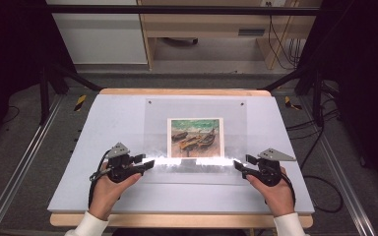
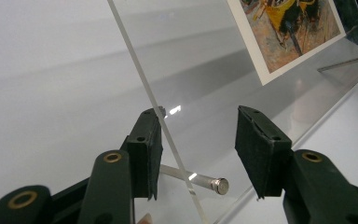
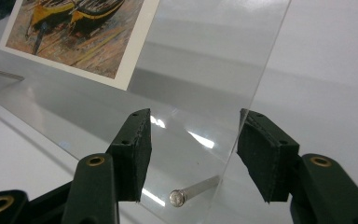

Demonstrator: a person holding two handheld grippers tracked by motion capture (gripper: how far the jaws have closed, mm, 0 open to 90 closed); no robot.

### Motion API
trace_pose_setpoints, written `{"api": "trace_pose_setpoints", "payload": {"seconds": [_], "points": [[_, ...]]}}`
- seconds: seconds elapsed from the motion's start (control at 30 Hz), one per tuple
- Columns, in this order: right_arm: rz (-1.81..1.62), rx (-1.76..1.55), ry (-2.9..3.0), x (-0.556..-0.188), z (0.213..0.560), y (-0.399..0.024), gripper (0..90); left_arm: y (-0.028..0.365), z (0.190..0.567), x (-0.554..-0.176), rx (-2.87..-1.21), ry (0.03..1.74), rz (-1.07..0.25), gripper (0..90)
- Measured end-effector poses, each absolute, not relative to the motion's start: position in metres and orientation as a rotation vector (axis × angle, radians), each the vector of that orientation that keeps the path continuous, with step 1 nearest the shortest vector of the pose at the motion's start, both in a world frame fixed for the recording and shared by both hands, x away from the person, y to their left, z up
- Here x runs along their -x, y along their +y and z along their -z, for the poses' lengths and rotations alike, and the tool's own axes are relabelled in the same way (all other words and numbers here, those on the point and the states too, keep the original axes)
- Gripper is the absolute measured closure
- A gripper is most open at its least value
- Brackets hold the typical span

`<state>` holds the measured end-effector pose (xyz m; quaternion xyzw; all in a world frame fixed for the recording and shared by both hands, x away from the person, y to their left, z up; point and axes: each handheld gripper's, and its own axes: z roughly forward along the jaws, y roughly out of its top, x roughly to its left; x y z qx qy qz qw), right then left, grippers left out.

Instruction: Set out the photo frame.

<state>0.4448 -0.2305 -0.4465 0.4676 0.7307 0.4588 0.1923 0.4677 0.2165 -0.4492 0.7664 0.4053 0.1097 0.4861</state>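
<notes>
A clear acrylic sheet [image 1: 195, 114] lies on the pale table board [image 1: 103, 128], and a boat painting print [image 1: 196, 137] shows at its middle. Bright glare runs along the sheet's near part between my grippers. My left gripper [image 1: 147, 163] is open at the sheet's near left corner; the sheet's edge [image 2: 144, 84] passes between its jaws. My right gripper [image 1: 238, 164] is open at the near right corner, the sheet's edge [image 3: 265, 65] running between its jaws too. A metal pin [image 2: 209, 183] juts from the sheet near the left gripper [image 2: 200, 140]. Another pin [image 3: 191, 191] sits below the right gripper [image 3: 193, 144].
Two small dark fasteners [image 1: 149, 103] [image 1: 241, 103] mark the sheet's far corners. The board's wooden rim [image 1: 182, 92] runs along the back. Metal rails [image 1: 24, 162] flank the table, and cables [image 1: 325, 132] lie on the floor at right.
</notes>
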Motion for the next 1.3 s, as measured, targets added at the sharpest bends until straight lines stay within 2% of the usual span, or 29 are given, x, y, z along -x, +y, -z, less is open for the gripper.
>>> {"api": "trace_pose_setpoints", "payload": {"seconds": [0.73, 1.3], "points": [[-1.275, -1.319, 2.051, -0.433, 0.449, -0.231, 50.3, 0.216, 0.45, -0.457, -1.898, 0.971, -0.305, 54.5], [-1.245, -1.304, 2.06, -0.421, 0.451, -0.233, 58.4, 0.217, 0.452, -0.445, -1.924, 0.97, -0.328, 61.4]]}}
